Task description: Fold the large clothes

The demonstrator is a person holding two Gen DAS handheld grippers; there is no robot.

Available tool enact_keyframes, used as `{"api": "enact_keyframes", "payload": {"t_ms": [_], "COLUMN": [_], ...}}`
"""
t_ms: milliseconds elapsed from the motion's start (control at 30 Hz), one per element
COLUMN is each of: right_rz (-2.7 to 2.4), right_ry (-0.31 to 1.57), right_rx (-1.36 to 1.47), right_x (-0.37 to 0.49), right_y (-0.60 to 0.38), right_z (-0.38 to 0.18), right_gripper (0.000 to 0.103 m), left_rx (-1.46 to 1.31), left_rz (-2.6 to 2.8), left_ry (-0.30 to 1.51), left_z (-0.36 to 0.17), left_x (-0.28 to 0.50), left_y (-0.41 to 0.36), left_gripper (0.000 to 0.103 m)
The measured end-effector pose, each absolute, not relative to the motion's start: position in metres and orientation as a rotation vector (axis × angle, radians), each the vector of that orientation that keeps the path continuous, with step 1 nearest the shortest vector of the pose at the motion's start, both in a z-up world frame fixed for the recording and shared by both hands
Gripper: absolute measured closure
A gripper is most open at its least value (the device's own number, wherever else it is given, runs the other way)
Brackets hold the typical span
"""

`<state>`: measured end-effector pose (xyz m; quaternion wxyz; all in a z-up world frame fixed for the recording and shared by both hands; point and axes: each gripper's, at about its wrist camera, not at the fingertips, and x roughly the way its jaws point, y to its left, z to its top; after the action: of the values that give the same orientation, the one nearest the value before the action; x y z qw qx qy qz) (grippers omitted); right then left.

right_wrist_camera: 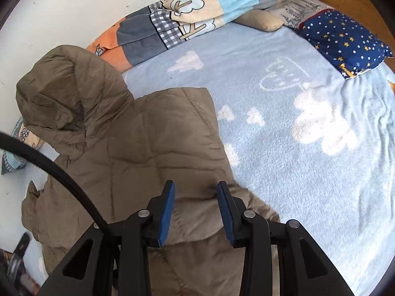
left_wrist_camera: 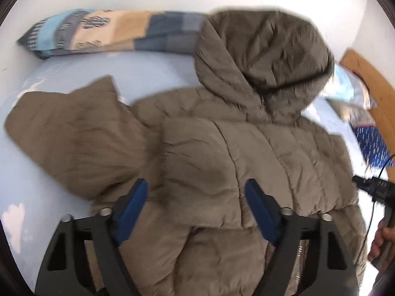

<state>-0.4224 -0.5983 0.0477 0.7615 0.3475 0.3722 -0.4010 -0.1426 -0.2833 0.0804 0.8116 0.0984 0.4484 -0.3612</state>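
the jacket [left_wrist_camera: 246,153] lay front up on the bed [right_wrist_camera: 308,172], hood [left_wrist_camera: 264,59] toward the wall, spread flat so its parts could be turned in one at a time. one sleeve [left_wrist_camera: 202,170] was already laid across the chest, which narrowed that side to a straight edge. the other sleeve [left_wrist_camera: 74,138] still stuck out over the blanket, so by my reading it was the next part to bring in.

the left claw [left_wrist_camera: 196,194] hovered over the lower chest with its jaws wide apart and nothing between them, probably free to go for that loose sleeve. the frame was blurred, so i couldn't tell how close it was to the cloth.

the right claw [right_wrist_camera: 196,197] stood near the jacket's right edge, jaws parted and empty, the pads [right_wrist_camera: 167,212] just above the padding or resting on it; which, i couldn't say. it may have been placed there to keep the folded side from springing back, since puffy fill tends to unfold.

pillows [right_wrist_camera: 187,17] lined the wall, clear of the work.
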Motion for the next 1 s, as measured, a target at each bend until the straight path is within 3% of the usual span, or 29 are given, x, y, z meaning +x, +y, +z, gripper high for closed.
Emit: {"api": "enact_keyframes", "payload": {"t_ms": [267,400,533,667,833,1000], "right_rz": [-0.842,-0.848,-0.828,-0.713,-0.652,-0.673], "right_ry": [0.933,0.952,0.847,0.812,0.931,0.996], "right_rx": [0.722,0.733,0.706,0.649,0.571,0.526], "right_x": [-0.398,-0.398,-0.398,-0.373,-0.333,-0.321], "right_y": [-0.601,-0.6,-0.583,-0.552,-0.525,-0.523], "right_z": [0.016,0.015,0.055,0.075,0.048,0.036], "right_gripper": [0.07,0.07,0.069,0.069,0.069,0.069], "left_rx": [0.351,0.316,0.272,0.271,0.311,0.209], "left_rz": [-0.725,-0.729,-0.726,-0.731,-0.73,-0.789], "left_ry": [1.003,1.01,0.926,0.952,1.079,1.078], "left_z": [0.037,0.051,0.089,0.088,0.053,0.08], "left_x": [-0.137,-0.137,-0.14,-0.135,-0.128,-0.119], "left_y": [-0.308,-0.302,-0.291,-0.287,-0.291,-0.278], "left_gripper": [0.021,0.021,0.021,0.021,0.021,0.021]}}
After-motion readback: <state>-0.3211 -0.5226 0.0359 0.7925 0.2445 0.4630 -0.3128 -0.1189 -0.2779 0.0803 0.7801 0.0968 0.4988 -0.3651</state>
